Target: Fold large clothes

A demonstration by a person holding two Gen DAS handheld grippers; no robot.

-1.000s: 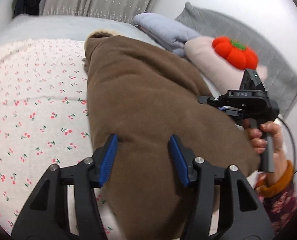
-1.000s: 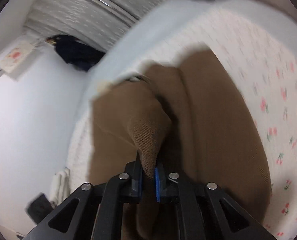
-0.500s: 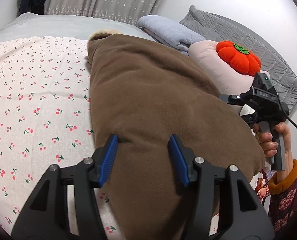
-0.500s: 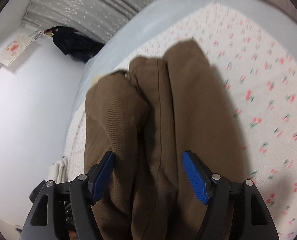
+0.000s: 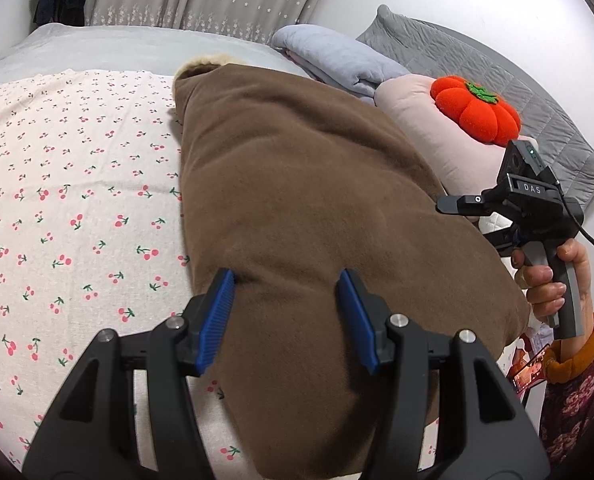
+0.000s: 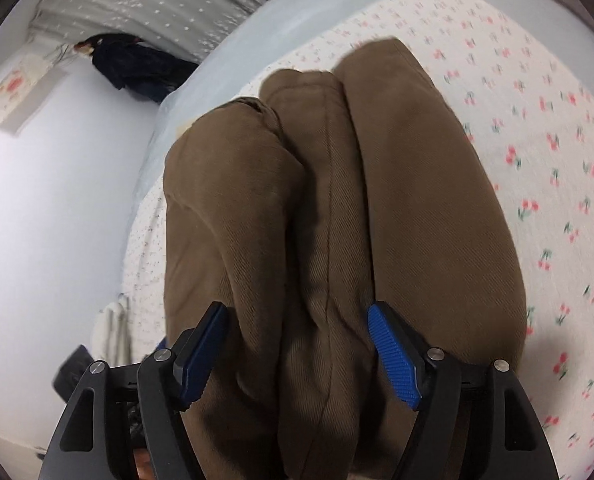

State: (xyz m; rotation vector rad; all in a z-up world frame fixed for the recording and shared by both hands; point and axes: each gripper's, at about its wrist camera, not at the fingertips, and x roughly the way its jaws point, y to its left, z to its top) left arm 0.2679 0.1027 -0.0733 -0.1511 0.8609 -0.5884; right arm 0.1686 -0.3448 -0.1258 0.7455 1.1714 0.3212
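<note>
Brown, thick and softly napped, the garment (image 5: 297, 208) lies folded into a long bundle on the bed's cherry-print sheet (image 5: 69, 208); its long axis runs straight away from both sets of jaws toward a pale fleecy lining (image 5: 205, 62) at the far end; the near end sits directly under the left gripper (image 5: 289, 316), whose jaws stand apart over the cloth, pinching nothing; the right gripper (image 6: 297, 348) has just been opening, its jaws now wide with three rounded twill rolls lying between and below them, unpressed; both hands sit equally near, so either could take the near end for a crosswise fold, I judge.
</note>
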